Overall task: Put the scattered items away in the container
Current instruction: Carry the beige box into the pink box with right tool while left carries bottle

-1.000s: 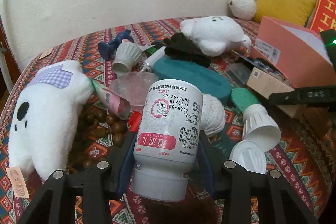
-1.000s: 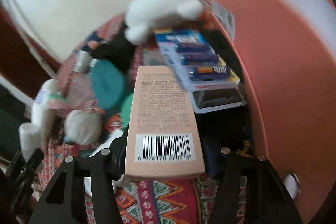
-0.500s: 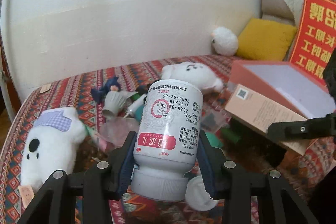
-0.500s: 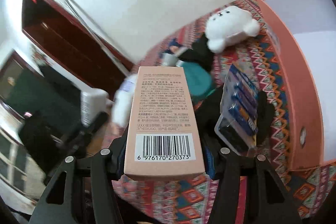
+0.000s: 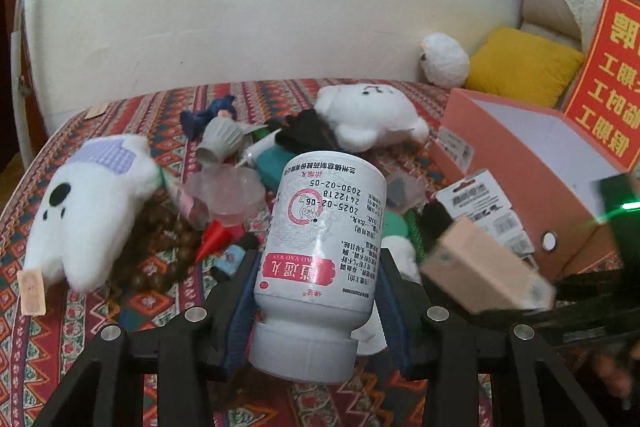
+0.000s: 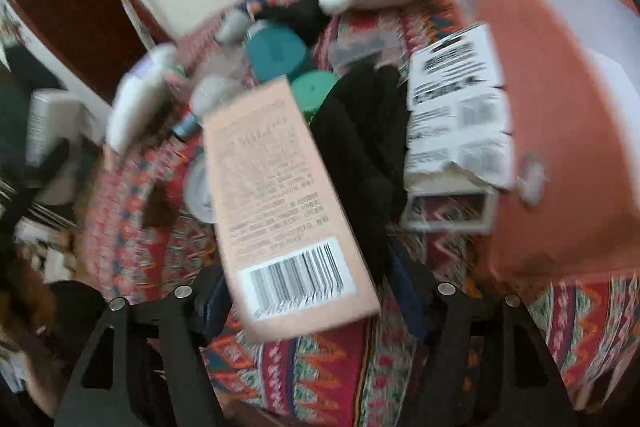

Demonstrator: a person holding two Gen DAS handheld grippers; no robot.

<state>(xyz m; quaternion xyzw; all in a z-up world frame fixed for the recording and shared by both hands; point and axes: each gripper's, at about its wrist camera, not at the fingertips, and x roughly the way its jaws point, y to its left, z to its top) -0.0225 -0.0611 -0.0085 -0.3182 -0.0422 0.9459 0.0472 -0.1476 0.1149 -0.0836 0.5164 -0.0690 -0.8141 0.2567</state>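
My left gripper is shut on a white pill bottle with a red label, held cap toward the camera above the patterned bedspread. The salmon-pink open container stands at the right, also large in the right wrist view. A peach carton with a barcode lies tilted between the fingers of my right gripper, which stands open with a gap at each pad. From the left wrist the carton appears blurred in front of the container, low beside its wall.
Scattered on the bedspread are two white plush toys, a teal case, a battery pack, black cloth and small caps. A yellow cushion and red sign sit behind the container.
My right gripper has swung down toward the container's front and its fingers have spread; the carton, held straight before, now tilts loose. The left gripper still holds the bottle, slightly lower.
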